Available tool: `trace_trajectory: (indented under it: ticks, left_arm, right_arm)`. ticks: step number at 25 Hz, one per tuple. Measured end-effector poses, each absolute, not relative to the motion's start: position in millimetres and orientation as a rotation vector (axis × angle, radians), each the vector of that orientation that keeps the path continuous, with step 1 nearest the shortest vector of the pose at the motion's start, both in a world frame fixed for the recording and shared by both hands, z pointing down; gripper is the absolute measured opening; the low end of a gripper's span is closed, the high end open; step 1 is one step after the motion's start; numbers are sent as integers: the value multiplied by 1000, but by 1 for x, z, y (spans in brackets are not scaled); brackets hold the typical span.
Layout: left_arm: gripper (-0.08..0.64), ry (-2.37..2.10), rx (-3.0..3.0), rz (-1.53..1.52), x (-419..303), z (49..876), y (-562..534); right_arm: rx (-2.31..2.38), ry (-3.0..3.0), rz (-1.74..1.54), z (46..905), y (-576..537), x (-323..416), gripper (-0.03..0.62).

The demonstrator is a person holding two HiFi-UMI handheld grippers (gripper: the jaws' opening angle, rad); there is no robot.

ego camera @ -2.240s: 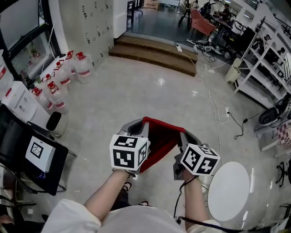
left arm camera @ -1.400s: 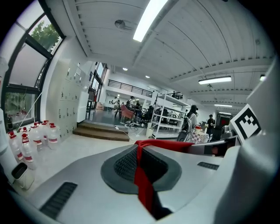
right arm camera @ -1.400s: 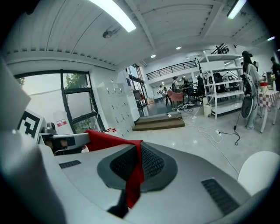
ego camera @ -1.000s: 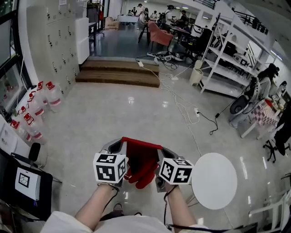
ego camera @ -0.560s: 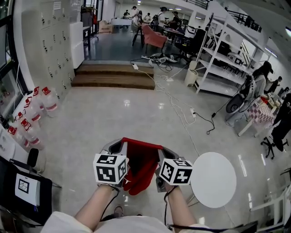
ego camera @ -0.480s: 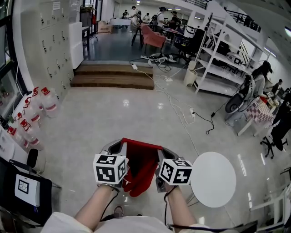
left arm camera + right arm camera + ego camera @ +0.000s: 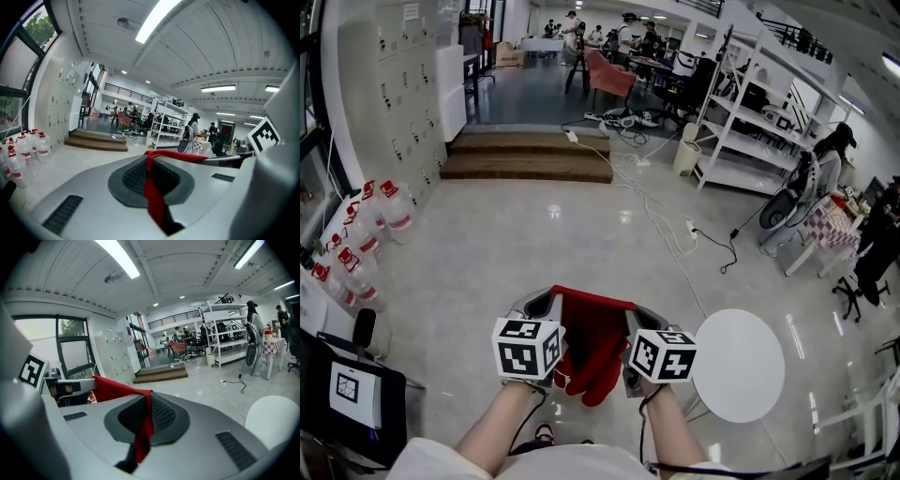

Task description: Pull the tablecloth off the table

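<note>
Tablecloth (image 7: 592,339): red, off the round white surface (image 7: 741,370), up in the air betw. the two hand-held grippers. Top edge runs taut from tip to tip. The rest sags in folds below that edge, back toward the person.
left hand-held gripper (image 7: 551,292): jaws closed on one end of the tablecloth's top edge. Left gripper view shows a red strip clamped in the seam betw. the dark ribbed pads (image 7: 133,176); the cloth leads off to its right.
right hand-held gripper (image 7: 630,307): jaws closed on the other end of that edge. Right gripper view shows a red strip pinched betw. its pads (image 7: 163,414); the cloth leads off to its left, toward the other gripper.
marker cubes (image 7: 528,347): one on each gripper, at the person's hands, side by side w/ the cloth folds hanging betw. them.
round white surface: just right of the right hand-held gripper and lower, apart from the cloth.
floor (image 7: 534,244): pale, glossy, below both grippers.
ahead of grippers: wooden steps (image 7: 525,157) well beyond the tips; cables (image 7: 670,211) trail over the floor ahead-right.
left of left hand-held gripper: water bottles (image 7: 352,253) w/ red labels along the wall, lockers (image 7: 389,94) farther on.
right of right hand-held gripper: white shelving rack (image 7: 759,122), well apart, past the surface.
</note>
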State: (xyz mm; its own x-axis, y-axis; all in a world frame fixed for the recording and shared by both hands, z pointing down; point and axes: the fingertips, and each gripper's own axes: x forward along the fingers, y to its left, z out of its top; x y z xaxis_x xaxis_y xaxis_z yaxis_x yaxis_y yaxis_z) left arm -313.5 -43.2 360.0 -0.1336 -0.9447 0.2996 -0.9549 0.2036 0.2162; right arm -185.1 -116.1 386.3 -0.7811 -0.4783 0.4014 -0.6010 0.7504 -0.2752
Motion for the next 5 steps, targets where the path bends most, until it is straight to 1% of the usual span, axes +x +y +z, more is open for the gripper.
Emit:
trace_trajectory:
  ticks: [5]
  left_arm:
    - [17, -2106, 1782, 42, -306, 360, -42]
  right_arm:
    - [847, -2640, 567, 386, -115, -178, 26]
